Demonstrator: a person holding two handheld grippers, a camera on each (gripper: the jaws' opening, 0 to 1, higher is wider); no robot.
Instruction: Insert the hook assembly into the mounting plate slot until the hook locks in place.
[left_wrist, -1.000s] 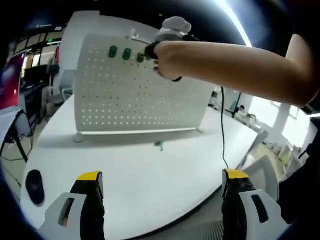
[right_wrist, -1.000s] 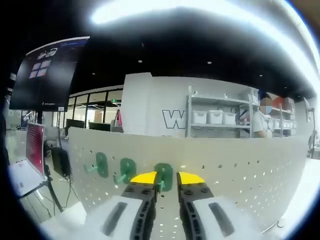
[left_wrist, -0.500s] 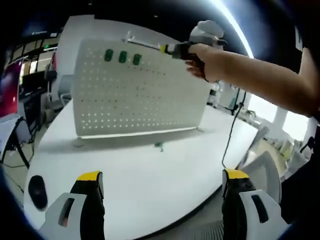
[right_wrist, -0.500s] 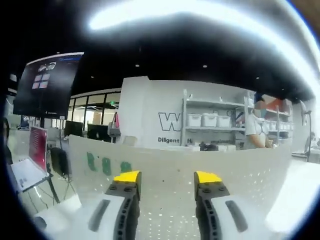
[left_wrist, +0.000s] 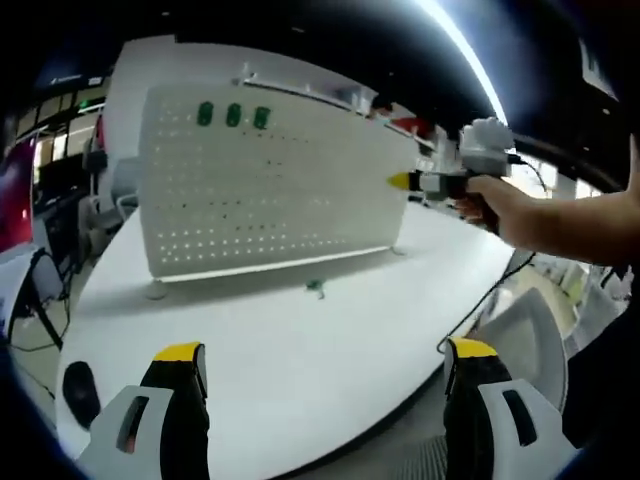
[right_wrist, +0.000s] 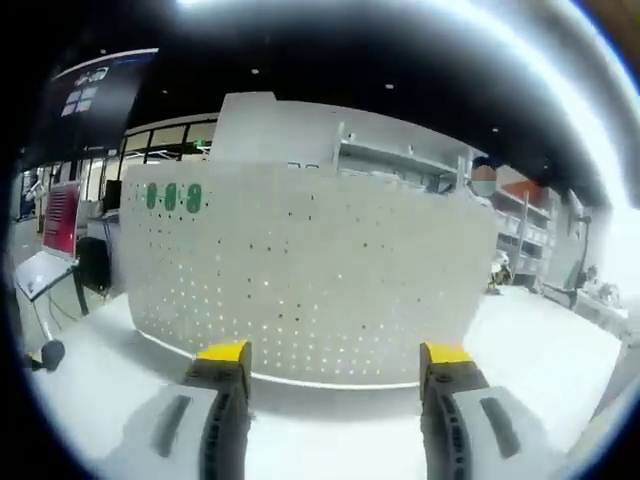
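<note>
Hooks sitting three abreast atop pegboard, looking light, stiff, graspable by stems; both tongs hanging apart, gripping nothing, above tabletop.

Pegboard blocks ahead; table front free
</note>
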